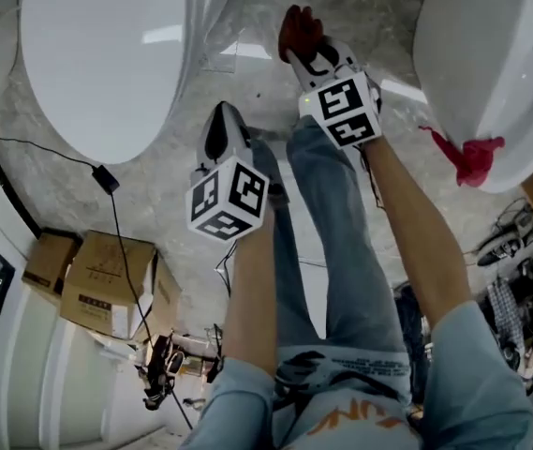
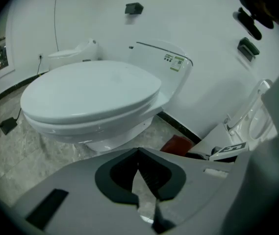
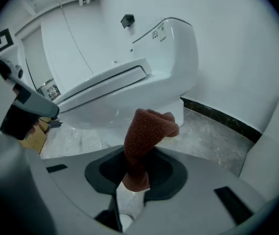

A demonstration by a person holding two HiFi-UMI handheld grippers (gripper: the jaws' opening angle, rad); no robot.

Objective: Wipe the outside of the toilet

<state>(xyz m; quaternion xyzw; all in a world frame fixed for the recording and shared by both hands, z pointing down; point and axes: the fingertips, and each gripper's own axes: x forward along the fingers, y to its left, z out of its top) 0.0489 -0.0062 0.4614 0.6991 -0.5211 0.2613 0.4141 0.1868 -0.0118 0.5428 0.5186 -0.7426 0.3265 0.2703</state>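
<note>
Red-brown cloth (image 3: 146, 136) is held upright between the jaws of the right hand-held gripper (image 3: 135, 173), its loose end flopped over at the top. The left hand-held gripper (image 2: 140, 168) is drawn nearly together, with only a sliver of floor seen between its jaws and nothing held.

The toilet (image 3: 129, 89) to be wiped lies ahead of the cloth and slightly to the left, clearly apart from it. From the right gripper view it is seen side-on: its long axis runs from the tank at the right, against the wall (image 3: 237, 58), to the front of the bowl at the left. The lid is down. The flank of the bowl and the base are the surfaces turned toward the cloth, so a forward reach is judged to be what the next move calls for, followed by strokes along that long axis.

In the head view the left hand-held gripper appears a little nearer the bowl's rim, but the cloth is carried on the right, so the work falls to that side.

Open marble floor (image 3: 213, 131) is left between this toilet and a second toilet (image 1: 491, 54) on the right, over whose rim another red cloth (image 1: 472, 157) is draped. The gap is fairly narrow, and room behind the base is closed off by the wall. A cable (image 1: 116, 223) and cardboard boxes (image 1: 97, 284) are kept to the far left, away from the reach.
</note>
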